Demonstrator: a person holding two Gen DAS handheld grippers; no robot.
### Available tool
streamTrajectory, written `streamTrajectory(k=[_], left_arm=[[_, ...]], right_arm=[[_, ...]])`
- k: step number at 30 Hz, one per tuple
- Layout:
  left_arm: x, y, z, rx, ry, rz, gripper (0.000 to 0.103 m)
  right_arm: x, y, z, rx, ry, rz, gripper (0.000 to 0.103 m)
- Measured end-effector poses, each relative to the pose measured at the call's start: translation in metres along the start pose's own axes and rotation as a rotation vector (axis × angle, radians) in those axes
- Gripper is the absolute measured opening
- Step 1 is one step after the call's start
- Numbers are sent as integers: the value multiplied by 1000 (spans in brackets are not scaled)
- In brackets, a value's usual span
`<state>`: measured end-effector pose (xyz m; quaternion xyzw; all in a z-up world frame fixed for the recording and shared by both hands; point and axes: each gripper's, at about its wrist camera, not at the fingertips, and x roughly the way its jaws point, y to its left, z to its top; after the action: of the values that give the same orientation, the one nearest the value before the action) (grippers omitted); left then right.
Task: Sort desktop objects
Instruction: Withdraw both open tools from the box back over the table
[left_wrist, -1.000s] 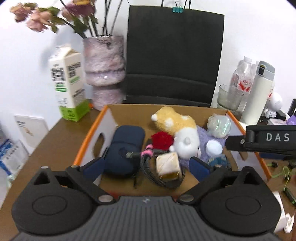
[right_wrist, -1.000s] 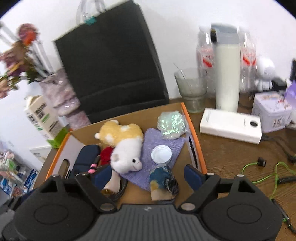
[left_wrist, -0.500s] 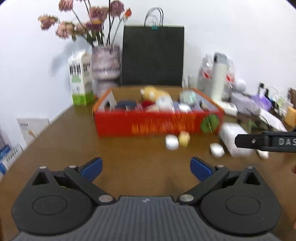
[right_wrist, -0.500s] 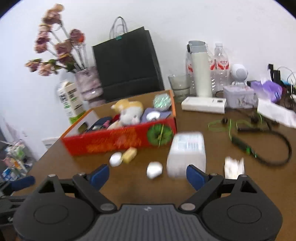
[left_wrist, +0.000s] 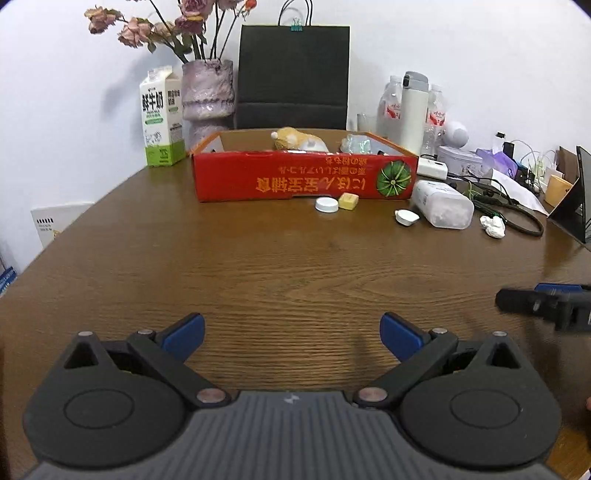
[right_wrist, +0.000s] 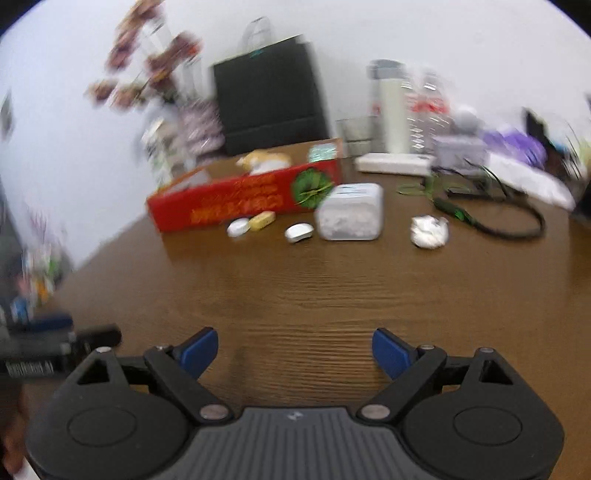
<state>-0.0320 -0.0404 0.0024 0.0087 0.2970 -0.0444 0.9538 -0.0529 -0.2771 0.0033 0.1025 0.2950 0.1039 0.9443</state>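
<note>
A red cardboard box (left_wrist: 303, 177) (right_wrist: 243, 201) with a plush toy (left_wrist: 295, 138) and other items stands on the far side of the brown table (left_wrist: 277, 266). In front of it lie a white cap (left_wrist: 327, 204), a yellow block (left_wrist: 348, 201), a small white case (left_wrist: 406, 217), a clear plastic container (left_wrist: 441, 204) (right_wrist: 351, 212) and a crumpled tissue (left_wrist: 493, 225) (right_wrist: 430, 230). My left gripper (left_wrist: 291, 334) and right gripper (right_wrist: 294, 349) are both open and empty, low over the near table, far from the box. The right wrist view is blurred.
A milk carton (left_wrist: 161, 116), a vase of dried flowers (left_wrist: 208, 96) and a black paper bag (left_wrist: 293, 77) stand behind the box. A white thermos (left_wrist: 413, 110), bottles, a tin, cables (left_wrist: 517, 218) and a stand (left_wrist: 574, 199) crowd the right side.
Both grippers have pulled back from above the box to low over the near table edge. The box's contents, seen from above before, now show only over its front wall.
</note>
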Motion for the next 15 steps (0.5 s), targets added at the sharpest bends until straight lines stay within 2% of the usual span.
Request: streamTrajectory(k=[4,10,15], left_arm=[[5,-6,0,14,25,-17,103],[11,-17,-1,66,42,-37,103],[15,-23,10,46,35,-70,103]], right_arm=[[-5,-13,2,62,-56,4,90],[3,-15,4,77,-16,-6,90],[4,-7,4,23,-14,-38,89]])
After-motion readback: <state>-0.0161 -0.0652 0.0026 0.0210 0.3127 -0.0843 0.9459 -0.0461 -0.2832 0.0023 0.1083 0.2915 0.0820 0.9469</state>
